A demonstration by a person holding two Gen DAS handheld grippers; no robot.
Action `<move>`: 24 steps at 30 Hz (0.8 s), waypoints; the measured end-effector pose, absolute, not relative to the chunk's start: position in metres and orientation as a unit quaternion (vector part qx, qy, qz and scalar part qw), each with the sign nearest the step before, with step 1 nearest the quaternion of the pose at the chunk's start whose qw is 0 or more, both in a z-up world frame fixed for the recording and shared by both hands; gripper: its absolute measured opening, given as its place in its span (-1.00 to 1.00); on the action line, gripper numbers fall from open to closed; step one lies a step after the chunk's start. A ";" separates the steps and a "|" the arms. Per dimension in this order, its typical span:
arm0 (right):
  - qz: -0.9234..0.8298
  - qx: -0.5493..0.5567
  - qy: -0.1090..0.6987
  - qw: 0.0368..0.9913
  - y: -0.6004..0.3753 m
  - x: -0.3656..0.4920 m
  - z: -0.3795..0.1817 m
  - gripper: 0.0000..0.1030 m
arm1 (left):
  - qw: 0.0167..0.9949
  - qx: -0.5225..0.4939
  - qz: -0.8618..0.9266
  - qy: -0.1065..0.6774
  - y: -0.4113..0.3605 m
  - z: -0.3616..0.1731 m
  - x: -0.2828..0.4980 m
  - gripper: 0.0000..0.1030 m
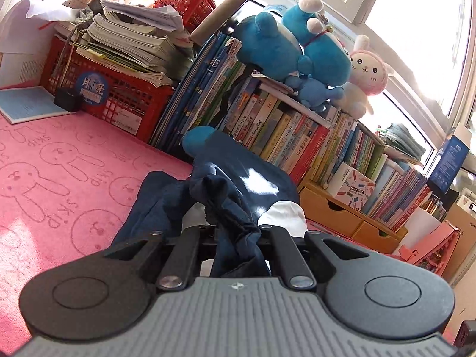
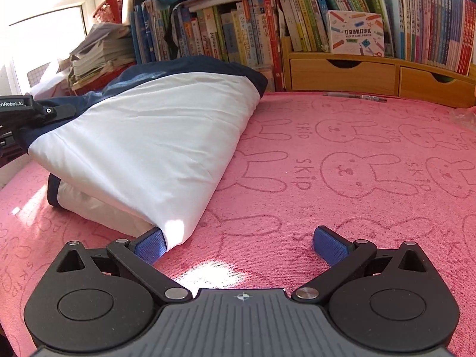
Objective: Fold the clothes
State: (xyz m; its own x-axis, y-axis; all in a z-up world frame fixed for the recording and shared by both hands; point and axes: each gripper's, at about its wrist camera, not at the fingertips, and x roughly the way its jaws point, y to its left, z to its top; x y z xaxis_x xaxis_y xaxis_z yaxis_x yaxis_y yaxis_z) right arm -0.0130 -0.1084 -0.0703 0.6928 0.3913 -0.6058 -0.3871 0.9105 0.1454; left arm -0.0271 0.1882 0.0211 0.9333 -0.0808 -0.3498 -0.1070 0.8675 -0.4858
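A navy and white garment (image 2: 142, 136) lies folded over on the pink rabbit-print towel (image 2: 342, 178). My left gripper (image 1: 235, 232) is shut on a bunched navy part of the garment (image 1: 238, 208) and holds it raised; the fabric hides its fingertips. It also shows in the right wrist view (image 2: 44, 111) at the garment's far left edge. My right gripper (image 2: 238, 247) is open and low over the towel. Its left blue pad (image 2: 150, 247) touches the garment's near white corner; its right pad (image 2: 327, 247) is over bare towel.
A row of books (image 2: 238, 29) and wooden drawers (image 2: 372, 74) line the far edge. A red crate (image 1: 98, 89) with stacked papers stands at the left. Plush toys (image 1: 297, 50) sit on the books. A pen (image 2: 357, 97) lies near the drawers.
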 end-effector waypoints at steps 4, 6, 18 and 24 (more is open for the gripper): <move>0.217 -0.030 0.327 0.919 -0.097 -0.017 -0.069 1.00 | 0.947 -0.254 0.024 0.195 0.198 0.013 -0.026 -0.84; 0.226 -0.048 0.328 0.916 -0.091 -0.019 -0.070 1.00 | 0.942 -0.267 0.034 0.202 0.207 0.003 -0.028 -0.83; 0.312 -0.120 0.266 0.904 -0.044 -0.044 -0.061 1.00 | 0.916 -0.338 0.028 0.214 0.240 -0.016 -0.035 -0.66; 0.249 -0.092 0.228 0.937 -0.052 -0.023 -0.050 0.86 | 0.920 -0.323 0.018 0.223 0.243 -0.018 -0.038 -0.45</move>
